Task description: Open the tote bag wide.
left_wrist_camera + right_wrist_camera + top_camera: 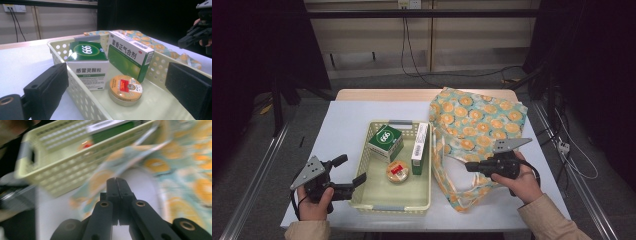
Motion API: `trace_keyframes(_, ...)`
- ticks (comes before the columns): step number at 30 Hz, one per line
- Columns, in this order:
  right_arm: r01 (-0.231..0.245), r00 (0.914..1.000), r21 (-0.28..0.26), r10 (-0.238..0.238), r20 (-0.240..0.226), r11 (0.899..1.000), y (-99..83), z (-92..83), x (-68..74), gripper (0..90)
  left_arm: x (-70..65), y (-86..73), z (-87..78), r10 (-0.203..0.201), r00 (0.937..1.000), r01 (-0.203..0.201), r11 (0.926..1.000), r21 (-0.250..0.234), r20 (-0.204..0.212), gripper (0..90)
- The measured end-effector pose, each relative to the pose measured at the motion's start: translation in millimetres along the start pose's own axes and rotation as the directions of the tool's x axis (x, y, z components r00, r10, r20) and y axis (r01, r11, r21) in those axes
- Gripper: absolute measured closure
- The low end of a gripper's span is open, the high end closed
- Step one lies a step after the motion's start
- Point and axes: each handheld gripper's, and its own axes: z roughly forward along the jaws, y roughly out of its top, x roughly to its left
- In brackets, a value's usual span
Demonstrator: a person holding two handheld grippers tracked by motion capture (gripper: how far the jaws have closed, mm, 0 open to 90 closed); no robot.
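An orange-print fabric bag (pixel 477 125) lies crumpled on the table, touching the basket's right side.

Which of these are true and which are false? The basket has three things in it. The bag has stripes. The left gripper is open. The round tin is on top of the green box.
1. The basket has three things in it. True: two boxes and a round tin.
2. The bag has stripes. False: it is printed with orange slices.
3. The left gripper is open. True: its jaws stand wide apart by the basket's corner.
4. The round tin is on top of the green box. False: it lies on the basket floor beside the boxes.
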Motion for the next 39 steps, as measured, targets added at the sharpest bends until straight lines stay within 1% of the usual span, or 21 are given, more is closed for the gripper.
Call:
trace_keyframes(1, 0.035, 0.9992, 0.028, -0.034, -0.022, 0.999, -3.3, 9.7, 13.2, 73.8, -0.2, -0.4, 0.0, -0.004, 1.0, 0.004, 1.0, 0.0, 0.0, 4.9)
trace_keyframes(2, 0.035, 0.9992, 0.028, -0.034, -0.022, 0.999, -3.3, 9.7, 13.2, 73.8, 0.1, -0.8, -0.1, -0.005, 1.0, 0.005, 1.0, 0.001, -0.002, 4.9)
trace_keyframes(5, 0.067, 0.9972, 0.074, -0.065, -0.038, 0.995, -10.7, 24.4, 26.3, 57.6, 0.5, -1.3, -1.4, -0.005, 1.0, 0.005, 1.0, 0.002, -0.003, 4.9)
trace_keyframes(6, 0.064, 0.997, 0.073, -0.061, -0.049, 0.995, -12.6, 26.9, 28.7, 53.5, -0.3, -0.9, -1.7, -0.007, 1.0, 0.007, 1.0, -0.001, -0.002, 4.9)
trace_keyframes(7, 0.054, 0.9975, 0.07, -0.051, -0.049, 0.996, -14.1, 28.2, 30.4, 50.6, -0.8, -0.5, -1.5, -0.007, 1.0, 0.007, 1.0, -0.007, 0.001, 4.9)
trace_keyframes(8, 0.07, 0.9966, 0.085, -0.066, -0.049, 0.994, -17.0, 29.0, 33.1, 49.8, -0.9, -0.1, -1.5, -0.004, 1.0, 0.004, 1.0, -0.005, 0.001, 4.9)
trace_keyframes(9, 0.07, 0.9966, 0.085, -0.066, -0.049, 0.994, -17.0, 29.0, 33.1, 49.8, -1.1, 0.0, -1.0, -0.003, 1.0, 0.003, 1.0, -0.004, 0.002, 4.9)
trace_keyframes(11, 0.073, 0.9961, 0.102, -0.068, -0.056, 0.992, -21.7, 29.7, 35.1, 51.1, -1.5, -0.7, 0.7, -0.006, 1.0, 0.006, 1.0, -0.002, 0.006, 4.9)
trace_keyframes(12, 0.083, 0.9955, 0.115, -0.077, -0.056, 0.99, -24.6, 30.4, 35.0, 52.9, -1.0, -1.1, 1.0, -0.002, 1.0, 0.002, 1.0, 0.006, 0.004, 4.9)
trace_keyframes(14, 0.084, 0.995, 0.131, -0.076, -0.064, 0.988, -29.5, 31.4, 34.3, 58.0, -0.7, -1.5, 1.5, -0.001, 1.0, 0.001, 1.0, 0.008, 0.005, 4.9)
trace_keyframes(16, 0.066, 0.9969, 0.134, -0.06, -0.052, 0.989, -31.9, 31.3, 32.1, 70.5, -0.7, -1.1, 1.7, 0.0, 1.0, 0.0, 1.0, 0.007, 0.008, 4.9)
trace_keyframes(17, 0.069, 0.9969, 0.133, -0.063, -0.048, 0.989, -32.3, 31.2, 31.0, 74.3, -0.9, -0.9, 1.9, 0.0, 1.0, 0.0, 1.0, 0.003, 0.008, 4.9)
trace_keyframes(18, 0.069, 0.9968, 0.132, -0.063, -0.048, 0.989, -32.1, 30.9, 29.9, 80.4, -1.3, -0.6, 2.1, -0.005, 1.0, 0.005, 1.0, 0.001, 0.008, 4.9)
trace_keyframes(19, 0.069, 0.9967, 0.131, -0.062, -0.053, 0.989, -31.9, 30.5, 28.2, 84.8, -1.5, -0.5, 2.3, -0.005, 0.9999, 0.005, 1.0, 0.002, 0.009, 4.9)
trace_keyframes(21, 0.063, 0.9967, 0.123, -0.057, -0.057, 0.99, -31.3, 29.3, 25.5, 89.5, -1.4, -0.6, 2.5, -0.001, 1.0, 0.001, 1.0, 0.006, 0.009, 4.9)
trace_keyframes(24, 0.052, 0.9973, 0.117, -0.045, -0.058, 0.992, -30.5, 26.9, 21.9, 90.0, -0.7, -1.3, 2.7, -0.002, 0.9999, 0.002, 1.0, 0.008, 0.011, 4.9)
trace_keyframes(26, 0.052, 0.9975, 0.106, -0.047, -0.053, 0.993, -29.1, 24.3, 20.2, 90.0, -0.6, -1.3, 2.6, -0.001, 0.9999, 0.001, 1.0, 0.008, 0.012, 4.9)
trace_keyframes(29, 0.039, 0.9978, 0.083, -0.034, -0.057, 0.996, -26.2, 20.0, 18.4, 90.0, -0.5, -0.9, 2.4, 0.0, 0.9999, 0.0, 1.0, 0.006, 0.011, 4.9)
trace_keyframes(33, 0.009, 0.9987, 0.063, -0.006, -0.051, 0.998, -20.5, 15.2, 12.5, 90.0, -1.0, -0.8, 2.5, -0.004, 1.0, 0.003, 1.0, 0.005, 0.009, 4.9)
trace_keyframes(36, 0.006, 0.9996, 0.045, -0.004, -0.029, 0.999, -10.5, 8.9, 2.1, 90.0, -1.9, -0.4, 2.6, -0.004, 1.0, 0.004, 1.0, 0.002, 0.008, 4.9)
trace_keyframes(39, -0.01, 0.9999, 0.023, 0.01, 0.009, 1.0, 2.0, -0.9, -13.2, 90.0, -1.5, -1.1, 2.3, 0.0, 1.0, 0.0, 1.0, 0.008, 0.008, 4.9)
